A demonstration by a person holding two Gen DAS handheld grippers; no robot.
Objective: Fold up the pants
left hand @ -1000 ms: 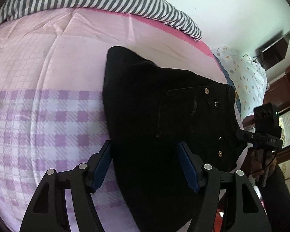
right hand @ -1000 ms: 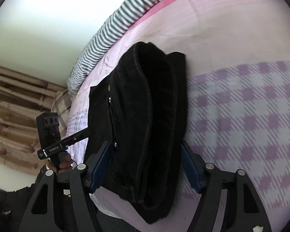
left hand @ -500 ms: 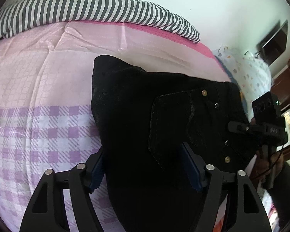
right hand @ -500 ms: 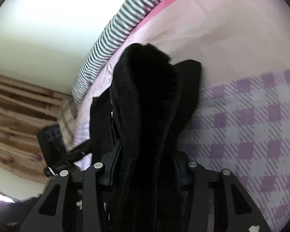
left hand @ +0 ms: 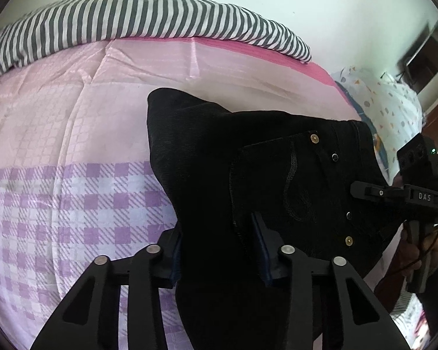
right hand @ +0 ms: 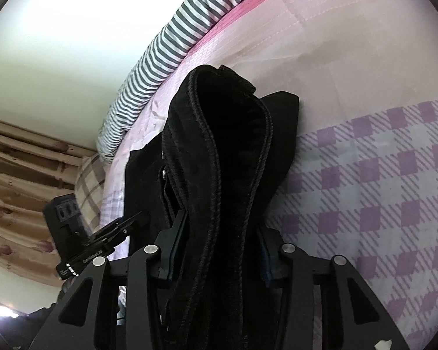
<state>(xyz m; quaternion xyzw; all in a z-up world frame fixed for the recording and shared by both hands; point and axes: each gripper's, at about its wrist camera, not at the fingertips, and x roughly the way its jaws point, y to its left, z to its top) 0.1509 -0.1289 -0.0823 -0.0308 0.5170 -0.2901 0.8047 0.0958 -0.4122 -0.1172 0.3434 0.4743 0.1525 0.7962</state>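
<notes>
Your left gripper point(left hand: 219, 250): jaws closing, pads gripping the black pants point(left hand: 248, 175) | your right gripper point(right hand: 219, 248): clamped on the bunched pant edge | pants lie on the checked bedsheet point(left hand: 58, 204).

1. The left black plastic tongs point(left hand: 219, 258) have two angular arms with triangular cut-outs.
2. Round silver rivets sit on the knuckles of these arms.
3. Dark blue pads point(left hand: 261, 255) line their fingers on the inner faces.
4. The right black plastic tongs point(right hand: 219, 258) match them: silver rivets, blue pads point(right hand: 176, 248).
5. Seen from the left tongs, the other unit carries white lettering "DAS" and a small green light.
6. The hand point(left hand: 417, 255) right of those left tongs shows a dark sleeve.
</notes>
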